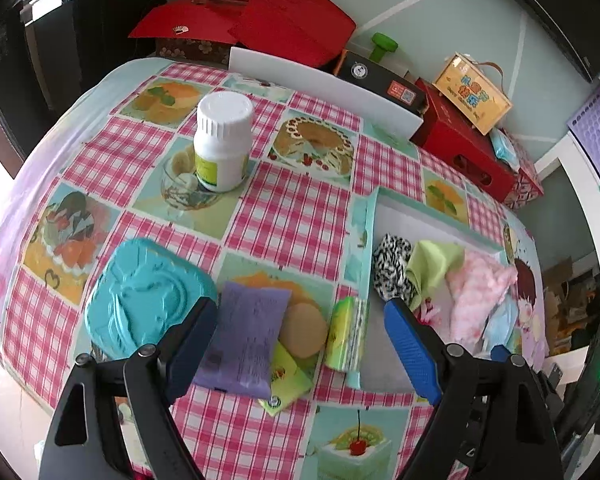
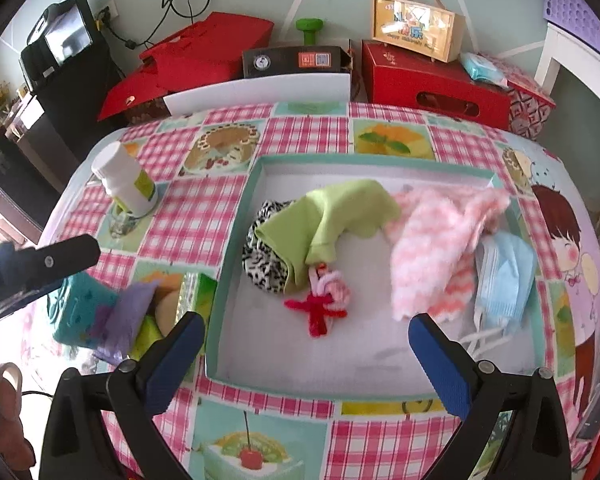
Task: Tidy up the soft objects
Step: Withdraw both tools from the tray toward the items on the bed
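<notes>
Right wrist view: the worktop (image 2: 300,128) wears a pink-check cloth with cake pictures. A shallow teal-rimmed tray (image 2: 236,240) lies toward its right edge and holds the soft things. In the tray, a pink-white fluffy cloth (image 2: 432,240) lies by the right wall, with a blue mask (image 2: 508,276) at its right, touching it. A green cloth (image 2: 332,216) drapes over a zebra cloth (image 2: 264,268) near the left wall. A small red-and-pink bow (image 2: 324,300) lies in the middle of the tray floor, touching the green cloth's lower end.

Outside the tray's left wall sits a cluster: a teal box (image 1: 144,296), a purple pack (image 1: 244,336), a green pack (image 1: 346,332) against the tray wall, a tan round sponge (image 1: 304,330) between the two packs, and a yellow-green sachet (image 1: 288,380) under the purple pack. A white bottle (image 1: 222,140) stands near the worktop's far left corner on a glass dish (image 1: 180,192).

The left gripper (image 1: 300,336) hangs over the cluster, jaws wide apart and holding nothing; the purple pack, sponge and green pack show between its fingers. The right gripper (image 2: 306,354) hangs over the tray's near edge, jaws also wide and empty, with the bow showing between them.
</notes>
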A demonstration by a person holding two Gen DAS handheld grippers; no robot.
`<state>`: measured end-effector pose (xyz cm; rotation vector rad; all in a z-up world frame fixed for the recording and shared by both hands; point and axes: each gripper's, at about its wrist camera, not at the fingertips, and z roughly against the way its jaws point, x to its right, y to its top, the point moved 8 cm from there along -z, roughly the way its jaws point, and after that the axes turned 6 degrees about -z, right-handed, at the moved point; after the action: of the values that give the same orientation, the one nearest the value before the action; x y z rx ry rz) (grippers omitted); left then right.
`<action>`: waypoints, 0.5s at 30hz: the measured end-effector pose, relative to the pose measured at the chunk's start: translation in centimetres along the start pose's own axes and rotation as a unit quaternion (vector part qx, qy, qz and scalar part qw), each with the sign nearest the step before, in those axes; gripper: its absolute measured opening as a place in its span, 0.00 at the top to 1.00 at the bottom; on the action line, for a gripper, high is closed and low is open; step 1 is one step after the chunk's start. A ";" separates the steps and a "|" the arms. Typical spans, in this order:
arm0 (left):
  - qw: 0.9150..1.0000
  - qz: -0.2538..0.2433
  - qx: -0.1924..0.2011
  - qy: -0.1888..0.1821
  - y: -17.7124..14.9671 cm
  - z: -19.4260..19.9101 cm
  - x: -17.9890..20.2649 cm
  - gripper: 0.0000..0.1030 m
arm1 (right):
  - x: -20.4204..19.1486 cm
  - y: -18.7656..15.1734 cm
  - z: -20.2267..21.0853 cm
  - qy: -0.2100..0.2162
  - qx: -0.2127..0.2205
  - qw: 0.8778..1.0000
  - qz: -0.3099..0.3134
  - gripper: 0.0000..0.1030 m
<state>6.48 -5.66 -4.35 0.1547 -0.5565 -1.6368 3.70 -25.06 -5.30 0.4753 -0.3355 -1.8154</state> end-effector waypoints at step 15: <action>1.000 0.009 0.002 0.011 -3.2 0.8 -1.1 0.17 | 1.3 -1.5 0.3 -0.003 -0.010 1.000 -0.019 0.00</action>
<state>3.41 -4.24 -5.27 0.1710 -0.5429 -1.6136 1.98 -25.88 -5.97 0.4647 -0.3139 -1.8557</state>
